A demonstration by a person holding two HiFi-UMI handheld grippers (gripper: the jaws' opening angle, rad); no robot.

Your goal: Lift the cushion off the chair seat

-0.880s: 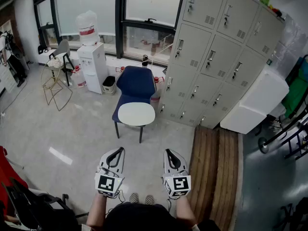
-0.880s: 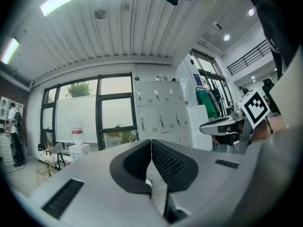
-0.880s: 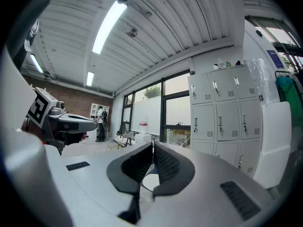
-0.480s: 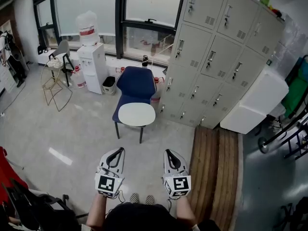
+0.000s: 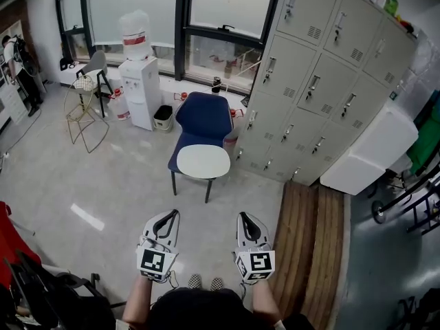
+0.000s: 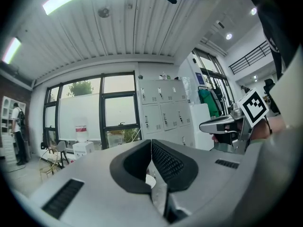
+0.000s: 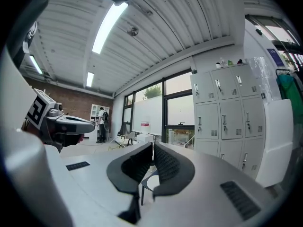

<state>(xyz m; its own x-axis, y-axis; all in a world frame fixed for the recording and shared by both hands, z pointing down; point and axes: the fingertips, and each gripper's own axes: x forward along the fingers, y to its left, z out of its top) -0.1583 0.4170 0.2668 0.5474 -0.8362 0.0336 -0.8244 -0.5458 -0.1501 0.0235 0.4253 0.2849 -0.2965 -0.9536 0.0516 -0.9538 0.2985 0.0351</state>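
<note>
Head view steeply down; gripper views level; all share chair (image 5: pixel 203 119) ahead.

Two hand-held grippers show: the left hand-held gripper (image 5: pixel 167 216) and the right hand-held gripper (image 5: pixel 245 218). There are two chairs, one blue chair (image 5: pixel 203 119) and one grey chair (image 5: pixel 95 66). One round white cushion (image 5: pixel 203 161) lies on the blue seat. One gold wire frame (image 5: pixel 84 112) stands on the floor. One water dispenser (image 5: pixel 142 91) carries one bottle (image 5: pixel 135 34). There is one small bin (image 5: pixel 163 117), one locker bank (image 5: pixel 316 81) with doors in three columns, one white cabinet (image 5: pixel 371 146), one wooden platform (image 5: pixel 309 243) and two shoes (image 5: pixel 192 281).
</note>
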